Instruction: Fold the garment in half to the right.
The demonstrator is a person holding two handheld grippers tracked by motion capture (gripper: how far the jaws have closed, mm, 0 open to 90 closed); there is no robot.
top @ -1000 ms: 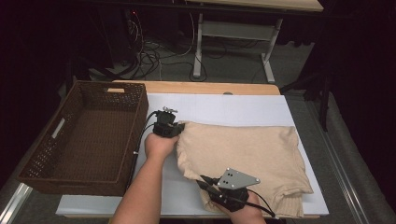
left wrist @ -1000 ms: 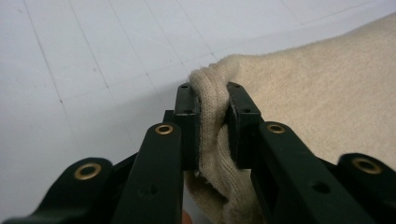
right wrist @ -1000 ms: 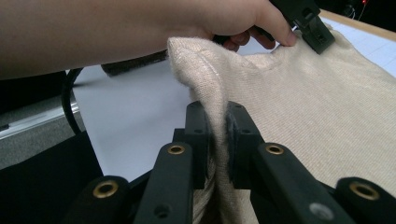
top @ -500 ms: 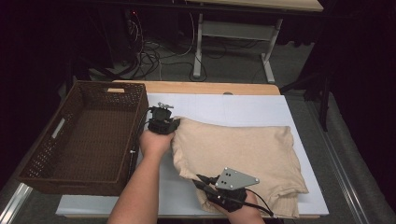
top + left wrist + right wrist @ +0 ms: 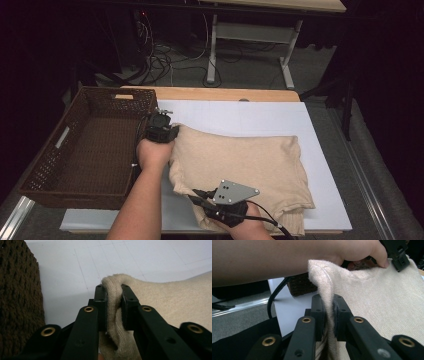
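High view: beige knit sweater centre frame on white-covered surface; bare strip along top and right edges. Dark woven wicker basket at left, just beside left gripper.
Left gripper view: fingers pinch sweater edge.
Right gripper view: right gripper fingers clamp sweater fold.
No legible writing.

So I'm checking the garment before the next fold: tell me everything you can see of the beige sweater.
The beige sweater is a soft fine knit, folded into a rough rectangle on the white table cover, right of the wicker basket. Its left edge is bunched and lifted. The left gripper is shut on the far left corner, the right gripper on the near left edge, cloth pinched between both pairs of jaws. A ribbed hem shows at the near right corner.
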